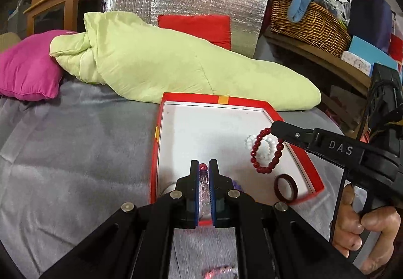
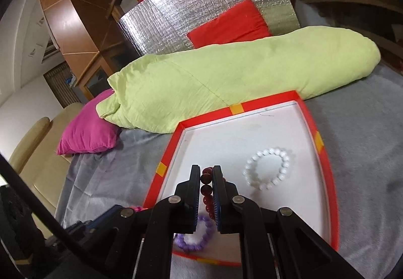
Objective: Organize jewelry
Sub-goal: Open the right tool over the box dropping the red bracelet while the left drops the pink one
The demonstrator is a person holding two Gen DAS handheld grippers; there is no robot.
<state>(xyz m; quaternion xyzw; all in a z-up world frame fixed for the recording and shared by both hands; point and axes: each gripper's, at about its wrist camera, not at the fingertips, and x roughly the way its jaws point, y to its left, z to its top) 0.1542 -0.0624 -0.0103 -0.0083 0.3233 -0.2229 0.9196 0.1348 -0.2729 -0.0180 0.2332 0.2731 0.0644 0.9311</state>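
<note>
A red box point(image 1: 297, 153) with a white floor lies on the grey blanket. My left gripper point(image 1: 203, 167) is over its near edge, shut on a clear bead bracelet point(image 1: 204, 182) with purple and red beads at its top. My right gripper point(image 1: 274, 128) comes in from the right, shut on a dark red bead bracelet point(image 1: 267, 150) that hangs above a white bead bracelet point(image 1: 252, 140). In the right wrist view the right gripper point(image 2: 206, 171) pinches the dark red bracelet point(image 2: 205, 190); the white bracelet point(image 2: 268, 168) and a purple bead bracelet point(image 2: 194, 241) lie in the box point(image 2: 325, 165).
A dark red bangle point(image 1: 287, 188) leans in the box's near right corner. A pale green duvet point(image 1: 176, 67) and a pink cushion point(image 1: 27, 70) lie behind the box. A wicker basket point(image 1: 307, 22) stands on a shelf at the right. Pink beads point(image 1: 219, 271) lie on the blanket below my left gripper.
</note>
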